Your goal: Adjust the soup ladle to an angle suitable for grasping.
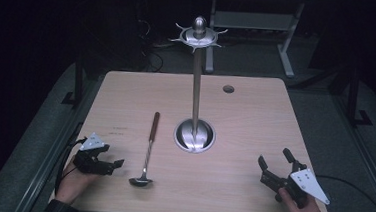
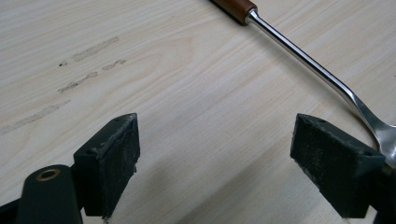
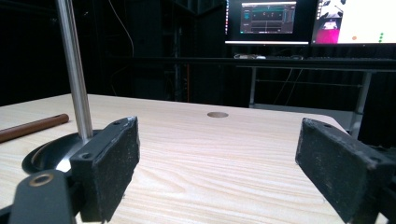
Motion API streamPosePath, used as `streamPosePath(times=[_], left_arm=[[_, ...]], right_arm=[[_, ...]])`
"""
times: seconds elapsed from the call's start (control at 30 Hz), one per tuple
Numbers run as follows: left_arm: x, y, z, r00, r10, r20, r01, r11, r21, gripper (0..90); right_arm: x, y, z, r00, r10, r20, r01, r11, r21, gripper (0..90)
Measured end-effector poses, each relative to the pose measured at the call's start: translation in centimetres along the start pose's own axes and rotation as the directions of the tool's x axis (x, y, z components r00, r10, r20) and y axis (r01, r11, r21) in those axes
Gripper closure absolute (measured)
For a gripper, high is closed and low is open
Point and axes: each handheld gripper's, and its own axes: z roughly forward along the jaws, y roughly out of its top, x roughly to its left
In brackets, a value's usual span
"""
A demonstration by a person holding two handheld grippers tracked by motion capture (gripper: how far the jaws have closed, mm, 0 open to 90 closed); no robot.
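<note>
**Ladle on table, both grippers wide and empty**

High view: ladle (image 1: 147, 151) lies flat on the wooden table (image 1: 255, 120), bowl toward the person, just beside the left gripper (image 1: 117, 163); right gripper (image 1: 276, 160) well apart. The steel stand (image 1: 196, 86) rises mid-table. Left gripper view adds scuff marks (image 2: 88, 65) on the wood and the brown handle (image 2: 236, 7). Right gripper view adds lit monitors (image 3: 308, 21) in a dark room. Both grippers' jaws stand apart, holding nothing.
</note>
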Motion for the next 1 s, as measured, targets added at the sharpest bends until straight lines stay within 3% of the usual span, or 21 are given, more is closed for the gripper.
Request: streamPosePath(times=[0.23,0.53,0.6,0.67,0.73,0.77,0.8,0.83,0.87,1.0], left_arm=[[-0.1,0.4,0.0,0.9999,0.004,-0.014,-0.003,0.9999,0.01,22.8],[-0.2,1.2,0.4,0.9995,-0.027,-0.015,0.028,0.9992,0.03,42.6],[-0.2,1.5,0.3,0.9994,-0.028,-0.02,0.028,0.9992,0.027,55.3],[-0.1,1.7,0.2,0.9989,-0.044,-0.018,0.044,0.9987,0.024,59.6],[0.0,1.8,0.2,0.9987,-0.047,-0.02,0.048,0.9986,0.024,73.0],[0.1,1.9,0.1,0.9986,-0.051,-0.017,0.051,0.9984,0.022,73.0],[0.1,2.0,0.0,0.9983,-0.056,-0.016,0.056,0.9982,0.02,82.6],[0.3,2.1,-0.1,0.9983,-0.057,-0.014,0.057,0.9982,0.02,82.6],[0.4,2.2,-0.1,0.9983,-0.057,-0.012,0.057,0.9983,0.017,90.0],[0.8,2.7,-0.1,0.9974,-0.07,-0.017,0.07,0.9975,0.007,90.0]], right_arm=[[0.0,0.0,0.0,1.0,-0.005,-0.004,0.005,1.0,0.0,13.0],[0.0,0.0,0.0,1.0,-0.006,-0.005,0.006,1.0,-0.002,13.0],[0.0,0.0,0.0,1.0,-0.004,-0.008,0.004,1.0,-0.001,13.0],[0.0,0.0,0.0,0.9999,-0.007,-0.008,0.007,1.0,-0.003,13.0],[0.0,0.0,0.0,1.0,-0.008,-0.004,0.008,1.0,-0.004,13.0],[0.0,0.0,0.0,1.0,-0.008,-0.004,0.008,1.0,-0.004,13.0],[0.1,0.0,0.0,1.0,-0.007,-0.004,0.007,1.0,-0.004,13.0],[0.1,0.0,0.0,1.0,-0.007,-0.004,0.007,1.0,-0.004,13.0],[0.0,0.0,0.0,1.0,-0.007,-0.002,0.007,1.0,-0.003,13.0],[0.1,0.0,0.0,1.0,-0.008,-0.003,0.008,1.0,-0.003,13.0]])
